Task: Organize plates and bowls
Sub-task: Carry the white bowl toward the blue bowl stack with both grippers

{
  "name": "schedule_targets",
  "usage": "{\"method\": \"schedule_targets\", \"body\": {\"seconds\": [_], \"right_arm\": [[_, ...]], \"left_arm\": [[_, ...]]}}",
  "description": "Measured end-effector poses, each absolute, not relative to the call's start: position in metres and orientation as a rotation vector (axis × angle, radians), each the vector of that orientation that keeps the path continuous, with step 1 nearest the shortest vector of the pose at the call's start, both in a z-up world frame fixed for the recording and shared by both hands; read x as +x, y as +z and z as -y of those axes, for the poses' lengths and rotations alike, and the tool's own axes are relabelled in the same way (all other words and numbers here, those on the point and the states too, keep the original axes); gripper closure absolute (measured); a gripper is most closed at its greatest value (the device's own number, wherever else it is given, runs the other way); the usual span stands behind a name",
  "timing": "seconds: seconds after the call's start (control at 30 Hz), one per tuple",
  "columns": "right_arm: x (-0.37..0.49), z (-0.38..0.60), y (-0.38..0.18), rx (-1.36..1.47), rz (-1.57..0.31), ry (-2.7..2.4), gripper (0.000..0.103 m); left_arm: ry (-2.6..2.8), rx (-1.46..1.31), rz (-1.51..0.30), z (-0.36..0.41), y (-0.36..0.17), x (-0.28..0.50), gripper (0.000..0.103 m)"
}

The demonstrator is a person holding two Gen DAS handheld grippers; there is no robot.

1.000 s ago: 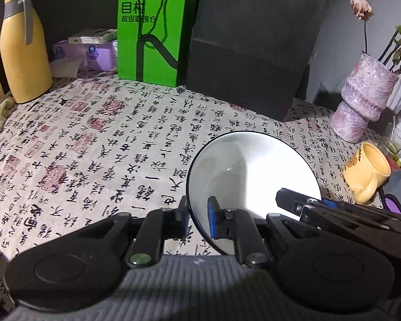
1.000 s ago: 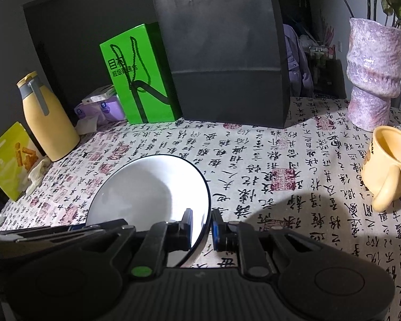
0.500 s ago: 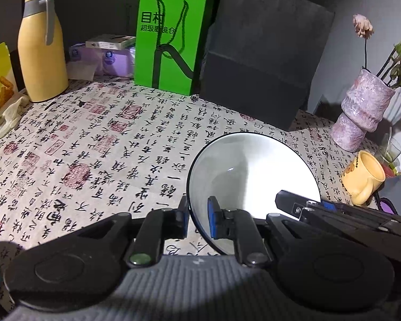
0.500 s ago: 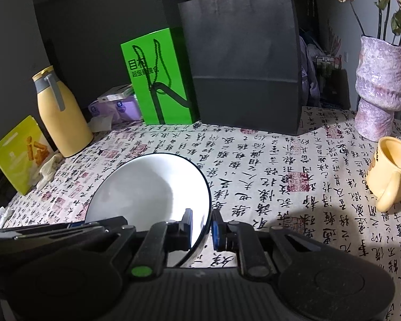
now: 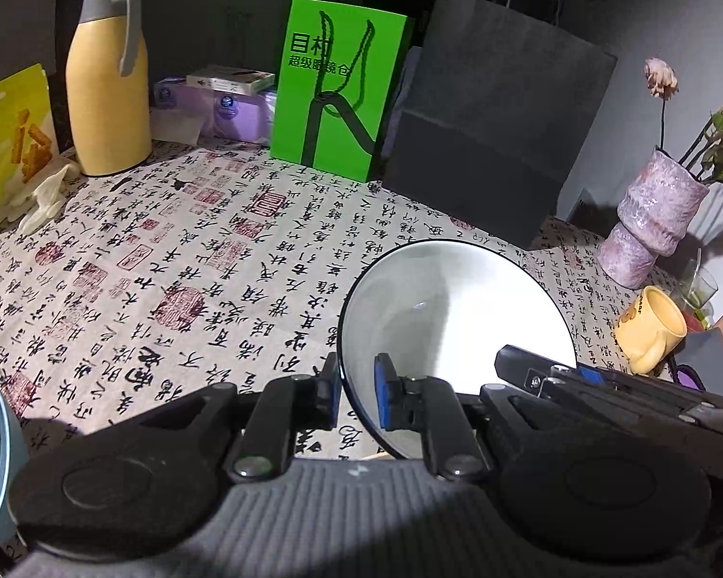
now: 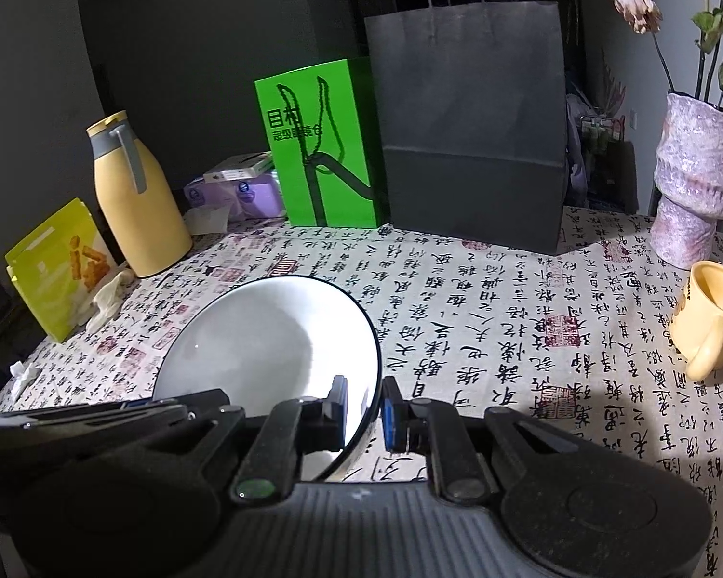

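Left gripper (image 5: pixel 356 392) is clamped on the left rim of a glossy white bowl (image 5: pixel 453 318), round, dark-edged, empty. Right gripper (image 6: pixel 365 407) is clamped on its right rim. The bowl hangs tilted above the calligraphy-print cloth of the counter (image 6: pixel 482 337). Right: an empty yellow mug (image 6: pixel 711 325).

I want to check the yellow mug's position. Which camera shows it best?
The right wrist view: the yellow mug is large there, with its opening, handle and the tablecloth around it in plain sight. In the left wrist view the mug is smaller, near the right edge, and partly cut off by a dark object in front.
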State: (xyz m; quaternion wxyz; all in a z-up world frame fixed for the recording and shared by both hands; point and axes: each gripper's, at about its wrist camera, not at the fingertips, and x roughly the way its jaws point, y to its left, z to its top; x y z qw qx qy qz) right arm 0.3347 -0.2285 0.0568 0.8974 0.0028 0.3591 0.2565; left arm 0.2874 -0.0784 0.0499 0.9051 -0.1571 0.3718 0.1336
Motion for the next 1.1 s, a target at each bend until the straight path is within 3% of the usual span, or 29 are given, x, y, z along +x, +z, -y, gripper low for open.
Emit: {"method": "schedule_targets", "body": {"seconds": [1.1], "right_arm": [[0.271,0.173,0.075,-0.051,-0.722,0.6,0.089]], "left_arm": [[0.34,-0.379,-0.715,0.022,0.069,0.21,0.089]]}}
